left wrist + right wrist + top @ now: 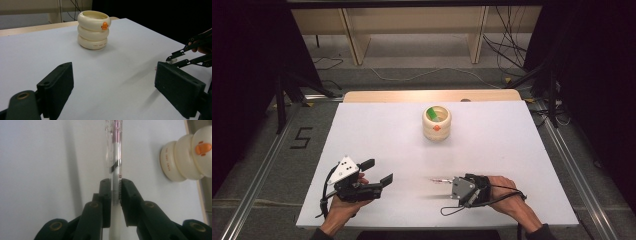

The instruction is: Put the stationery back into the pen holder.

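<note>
A cream holder (436,125) made of three stacked rings, with an orange mark on its side, stands upright at the far middle of the white table (377,130); a green piece (431,113) rests inside it. Near the front right, my right gripper (449,182) is shut on a clear pen with a pink core (438,180), which points left. In the right gripper view the pen (115,150) runs straight out from between the jaws of my right gripper (114,182), with the holder (187,160) off to the right. At the front left, my left gripper (378,171) is open and holds nothing.
In the left gripper view the holder (93,30) stands ahead between the wide jaws of my left gripper (113,65), and my right gripper (180,57) shows at the right edge. Cables and wooden shelf legs (354,40) lie beyond the table's far edge.
</note>
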Demonstrator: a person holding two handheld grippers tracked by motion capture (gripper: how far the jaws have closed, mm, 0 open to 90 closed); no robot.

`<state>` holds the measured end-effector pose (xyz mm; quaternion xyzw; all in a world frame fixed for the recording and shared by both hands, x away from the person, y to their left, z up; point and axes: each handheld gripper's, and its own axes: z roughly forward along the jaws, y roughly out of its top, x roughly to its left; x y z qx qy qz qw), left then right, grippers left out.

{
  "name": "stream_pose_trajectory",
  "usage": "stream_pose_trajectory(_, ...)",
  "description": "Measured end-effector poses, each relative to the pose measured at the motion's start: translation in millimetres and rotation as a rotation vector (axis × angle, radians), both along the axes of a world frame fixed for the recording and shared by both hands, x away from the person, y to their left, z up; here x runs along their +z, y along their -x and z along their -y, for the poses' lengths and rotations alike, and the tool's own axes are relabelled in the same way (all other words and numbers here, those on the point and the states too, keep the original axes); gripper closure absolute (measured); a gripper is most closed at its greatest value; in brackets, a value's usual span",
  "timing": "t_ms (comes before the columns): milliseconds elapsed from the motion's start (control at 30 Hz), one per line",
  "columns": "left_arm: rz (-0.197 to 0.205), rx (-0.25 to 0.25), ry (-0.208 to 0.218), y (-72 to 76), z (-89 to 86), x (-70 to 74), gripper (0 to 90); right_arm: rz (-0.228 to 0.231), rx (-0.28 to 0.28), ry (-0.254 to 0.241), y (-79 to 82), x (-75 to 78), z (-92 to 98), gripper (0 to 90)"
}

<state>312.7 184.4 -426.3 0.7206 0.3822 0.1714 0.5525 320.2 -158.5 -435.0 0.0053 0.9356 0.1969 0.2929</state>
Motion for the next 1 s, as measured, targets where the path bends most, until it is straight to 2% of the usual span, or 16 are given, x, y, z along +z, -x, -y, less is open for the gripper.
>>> stream_pose_trajectory(167, -0.048, -0.026, -0.015, -3.8, 1.1, 0.6, 15.2, 0.086, 0.058, 0.046, 4.7, -5.0, -8.3, 79.9)
stream_pose_trajectory(267, -0.077, -0.040, -0.023, -6.6, 3.4, 2.1, 15.2, 0.109, 0.078, 0.071, 8.3, -6.5, -11.9, 79.9)
stream_pose_trajectory(333, -0.107, -0.058, -0.033, -8.5, 6.4, 3.9, 15.3, 0.131, 0.091, 0.071, 10.1, -7.3, -14.9, 79.9)
stream_pose_trajectory(433, -0.127, -0.094, -0.054, -10.8, 11.8, 7.0, 15.6, 0.178, 0.123, 0.073, 14.1, -8.0, -19.8, 80.0)
stream_pose_trajectory(500, -0.145, -0.128, -0.088, -12.2, 16.9, 9.1, 16.1, 0.193, 0.140, 0.077, 16.7, -7.6, -21.9, 80.0)
stream_pose_trajectory(667, -0.177, -0.188, -0.136, -17.8, 29.3, 12.5, 16.9, 0.255, 0.173, 0.087, 20.9, -6.9, -25.5, 80.0)
stream_pose_trajectory(733, -0.187, -0.200, -0.153, -19.6, 33.0, 14.1, 17.1, 0.274, 0.176, 0.094, 22.5, -7.6, -26.9, 80.0)
stream_pose_trajectory(767, -0.194, -0.207, -0.158, -20.3, 34.5, 14.9, 17.2, 0.306, 0.197, 0.097, 22.7, -8.3, -28.6, 79.9)
stream_pose_trajectory(833, -0.202, -0.222, -0.177, -23.1, 38.7, 17.0, 17.2, 0.314, 0.204, 0.109, 23.3, -8.7, -28.9, 79.9)
stream_pose_trajectory(867, -0.208, -0.227, -0.187, -24.4, 40.3, 18.0, 17.3, 0.339, 0.220, 0.119, 23.6, -9.4, -29.5, 80.0)
stream_pose_trajectory(1000, -0.227, -0.246, -0.226, -29.9, 46.3, 20.7, 17.9, 0.369, 0.239, 0.141, 24.8, -11.3, -31.9, 80.0)
